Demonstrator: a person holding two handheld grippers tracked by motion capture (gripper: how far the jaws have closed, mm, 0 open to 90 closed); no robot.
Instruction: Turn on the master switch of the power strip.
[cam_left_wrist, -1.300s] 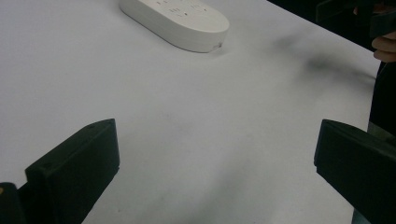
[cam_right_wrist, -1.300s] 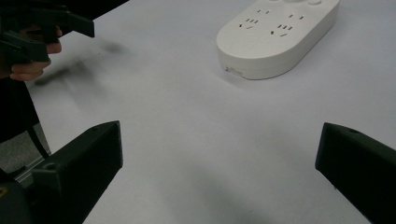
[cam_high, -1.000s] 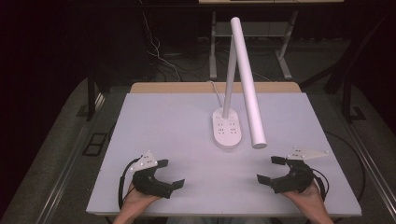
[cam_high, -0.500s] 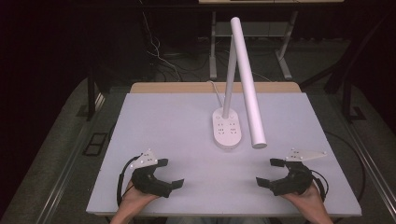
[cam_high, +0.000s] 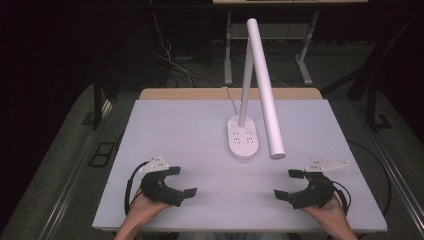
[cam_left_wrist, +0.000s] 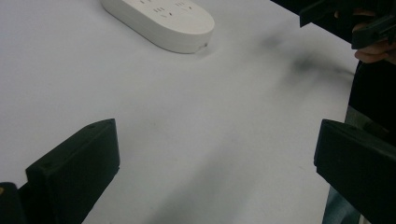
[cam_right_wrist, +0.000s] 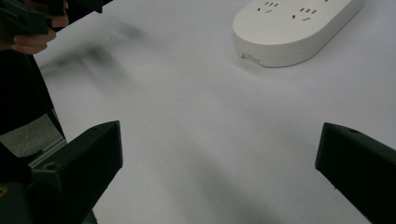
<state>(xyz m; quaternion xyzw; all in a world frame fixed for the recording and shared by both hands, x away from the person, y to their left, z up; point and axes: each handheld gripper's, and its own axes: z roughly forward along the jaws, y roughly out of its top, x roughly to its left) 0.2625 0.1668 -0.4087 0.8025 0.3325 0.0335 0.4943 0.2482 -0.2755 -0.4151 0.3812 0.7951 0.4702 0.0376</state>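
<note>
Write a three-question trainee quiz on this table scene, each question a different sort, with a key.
1. True or false: the left tongs grip the lamp base.
2. Multiple choice: the white lamp head is A) lying flat on the table, B) sloping down from a high end, C) held by the right tongs.
3. Fill in: the lamp base carries rows of ____.

Key: 1 false, both tongs are open and hold nothing. 2 B. 3 sockets.
</note>
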